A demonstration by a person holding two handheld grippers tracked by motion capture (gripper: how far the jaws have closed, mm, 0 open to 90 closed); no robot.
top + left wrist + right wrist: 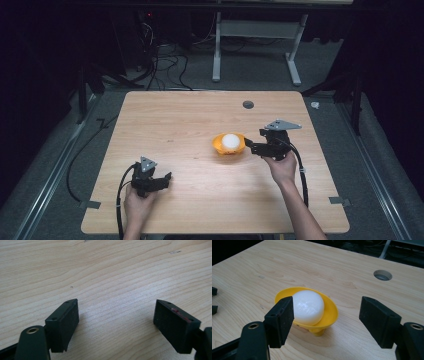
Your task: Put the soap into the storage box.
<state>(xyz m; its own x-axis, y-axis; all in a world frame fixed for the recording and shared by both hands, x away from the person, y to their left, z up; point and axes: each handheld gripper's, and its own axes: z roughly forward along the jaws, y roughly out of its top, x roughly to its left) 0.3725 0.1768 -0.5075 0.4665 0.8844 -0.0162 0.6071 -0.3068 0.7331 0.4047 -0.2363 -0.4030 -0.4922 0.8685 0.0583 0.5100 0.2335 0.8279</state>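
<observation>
Dark room all round, cables and a grey frame stand lying on the floor behind; pale wood table [165,115] taking the only light, with a round cable hole [248,104] near its far edge. Task's things are sitting right of the table's middle: a yellow bowl [228,146] on a short foot, with a white ball [230,141] resting in it, so the ball is being kept from rolling and offered up clear of the wood. Right gripper [248,145] is hovering just beside the bowl's right side, body lying roughly level and pointing left toward it, grey three-cornered plate uppermost, the person's right hand [283,166] gripping from below with the forearm running in from the bottom edge and the cable looping down beside the wrist. In the right gripper view its fingers [280,320] are standing apart, the bowl [329,308] and ball [308,306] lying ahead of and between their lines but not touched; nothing is being clamped. My reading: the approach is being lined up low and level so the fingers could take the bowl by its rim or the ball from the side, and that grasp is not yet made. Left gripper [169,176] is parked well apart near the front left, held in the left hand [137,202], aimed rightward across bare wood; its fingers [63,323] are spread wide with only wood grain between them, apparently waiting out of the way.
</observation>
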